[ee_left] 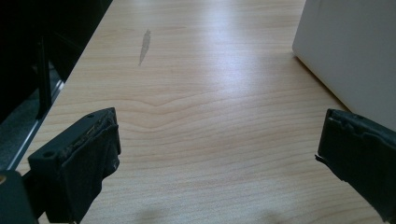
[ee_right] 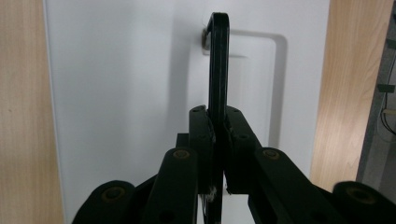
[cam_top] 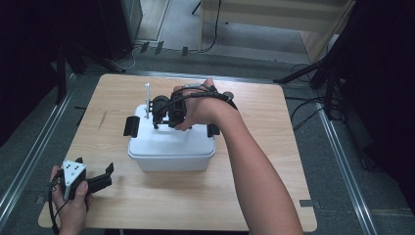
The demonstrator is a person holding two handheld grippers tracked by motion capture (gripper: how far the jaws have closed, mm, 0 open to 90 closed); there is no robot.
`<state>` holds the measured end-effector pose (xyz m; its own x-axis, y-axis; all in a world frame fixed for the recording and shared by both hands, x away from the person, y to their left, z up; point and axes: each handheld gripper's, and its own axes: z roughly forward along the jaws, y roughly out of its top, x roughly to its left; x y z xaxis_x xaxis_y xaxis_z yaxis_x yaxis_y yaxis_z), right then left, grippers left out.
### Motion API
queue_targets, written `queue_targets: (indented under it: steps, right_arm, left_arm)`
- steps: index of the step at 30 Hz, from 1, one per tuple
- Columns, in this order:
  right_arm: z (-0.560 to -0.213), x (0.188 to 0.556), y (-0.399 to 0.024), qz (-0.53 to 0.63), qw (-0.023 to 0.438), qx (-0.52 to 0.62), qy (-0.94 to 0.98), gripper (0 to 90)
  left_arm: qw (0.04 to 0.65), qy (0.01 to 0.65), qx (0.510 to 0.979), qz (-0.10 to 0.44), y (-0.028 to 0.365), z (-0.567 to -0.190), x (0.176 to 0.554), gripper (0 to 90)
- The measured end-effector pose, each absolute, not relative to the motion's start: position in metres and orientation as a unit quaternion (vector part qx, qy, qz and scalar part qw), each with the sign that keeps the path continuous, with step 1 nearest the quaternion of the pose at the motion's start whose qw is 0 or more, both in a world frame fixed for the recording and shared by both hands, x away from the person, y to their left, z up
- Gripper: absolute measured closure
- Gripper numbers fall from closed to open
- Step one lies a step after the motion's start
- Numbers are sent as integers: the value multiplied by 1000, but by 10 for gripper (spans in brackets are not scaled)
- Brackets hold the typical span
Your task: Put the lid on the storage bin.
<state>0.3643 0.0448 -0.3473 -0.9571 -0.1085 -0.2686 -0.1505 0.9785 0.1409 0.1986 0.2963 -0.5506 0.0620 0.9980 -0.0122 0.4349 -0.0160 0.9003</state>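
Thin black plastic carrying handle [ee_right: 218,70], flat and hoop-shaped with a rounded top corner, raised upright from the lid of the white rectangular plastic storage box [cam_top: 171,147] and pivoted on a small pin near the lid's recessed panel. Clamped edge-on between the two black jaws of the right gripper [ee_right: 217,123]; jaws almost fully closed, pads pressed flat against both faces of the strip, no visible gap.

Box lid: smooth, matt white, rounded corners, shallow rectangular recess moulded behind the handle. Black plastic latches [cam_top: 130,126] hinged outward at the two short ends of the box. Slim white upright post [cam_top: 147,100] at the far left corner of the box. Box seated near the middle of the pale wooden table [cam_top: 254,191], light grain running lengthwise, rounded corners, one narrow grey scuff [ee_left: 144,45] on the surface left of the box.

Right gripper in the high view above the far part of the lid, held by the right hand [cam_top: 205,110], forearm crossing the near right corner of the box.

Left gripper [cam_top: 100,178] well apart from the box, near left of it at the table edge, grey three-cornered plate on top, held low in the left hand [cam_top: 72,203]. Jaws spread wide, worn dark padding on the inner faces, bare wood between them, nothing held; box side wall just beyond one jaw.
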Motion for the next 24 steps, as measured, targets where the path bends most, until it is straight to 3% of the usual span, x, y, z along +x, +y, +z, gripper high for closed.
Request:
queue_targets:
  steps: [15,16,21,22,24]
  right_arm:
    - [-339,355,38,103,144,-90,980,484]
    - [-338,354,37,107,148,-91,979,438]
    - [-336,349,34,90,143,-68,983,47]
    - [-335,347,33,86,142,-58,984,0]
    - [-334,347,31,86,136,-54,986,0]
  left_arm:
    - [390,584,614,360,296,-551,199,0]
    - [390,584,614,360,296,-551,199,0]
    - [389,583,615,360,296,-551,199,0]
    - [389,583,616,359,296,-551,199,0]
    - [389,583,616,359,296,-551,199,0]
